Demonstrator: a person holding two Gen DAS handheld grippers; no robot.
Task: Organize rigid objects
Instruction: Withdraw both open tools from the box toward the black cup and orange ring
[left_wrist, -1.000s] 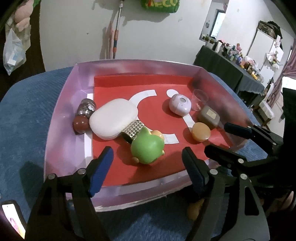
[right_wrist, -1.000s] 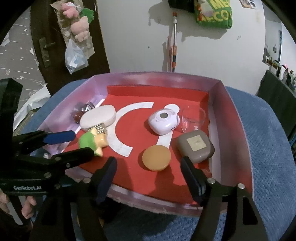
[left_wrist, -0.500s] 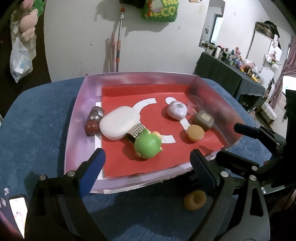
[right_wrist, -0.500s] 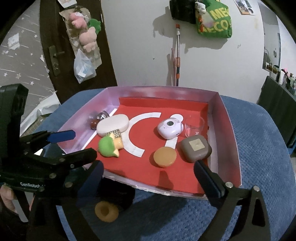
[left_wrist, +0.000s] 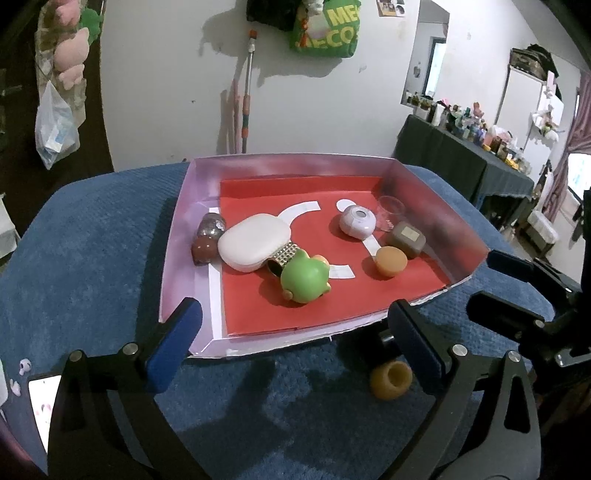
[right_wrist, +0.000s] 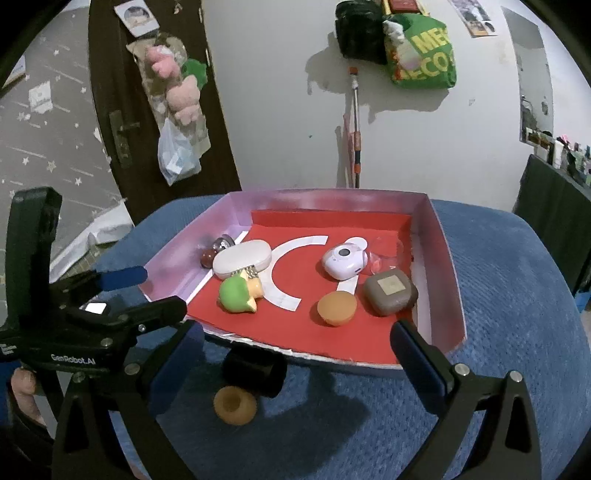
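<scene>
Several pieces already in the tray (left_wrist: 173, 258): green toy (left_wrist: 304, 275) against white case (left_wrist: 253, 243) at left, puck (left_wrist: 391, 260), brown case (left_wrist: 408, 238), lilac gadget (left_wrist: 357, 220) and cup (left_wrist: 390, 210) at right. Newly in view within the last second: tan ring (left_wrist: 391, 379) and black cylinder (right_wrist: 255, 371), close together on the blue cloth (left_wrist: 92, 258) just outside the tray's front wall. Pulled back and up from the tray edge in that same second: left tongs (left_wrist: 291, 321) and right tongs (right_wrist: 295, 336), both spread wide, gripping nothing. Nothing shifted inside the tray. Probably two strays left to collect, ring nearest the left tongs' right finger; likely next, a drop onto ring or cylinder.
</scene>
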